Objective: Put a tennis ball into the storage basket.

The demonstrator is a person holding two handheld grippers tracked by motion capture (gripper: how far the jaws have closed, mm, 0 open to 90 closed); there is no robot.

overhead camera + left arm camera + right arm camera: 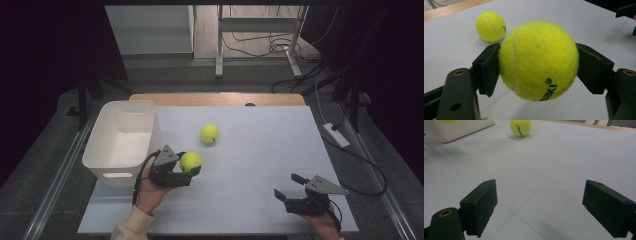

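Observation:
My left gripper is shut on a yellow tennis ball, held a little above the white table just right of the white bin. In the left gripper view both black pads press the ball from either side. A second tennis ball lies on the table beyond it, also seen in the left gripper view and the right gripper view. My right gripper rests open near the table's front right, nothing between its jaws.
The white bin is empty and stands at the table's left edge. A wooden strip runs along the far edge. Cables and a power strip lie on the floor to the right. A metal frame stands behind the table.

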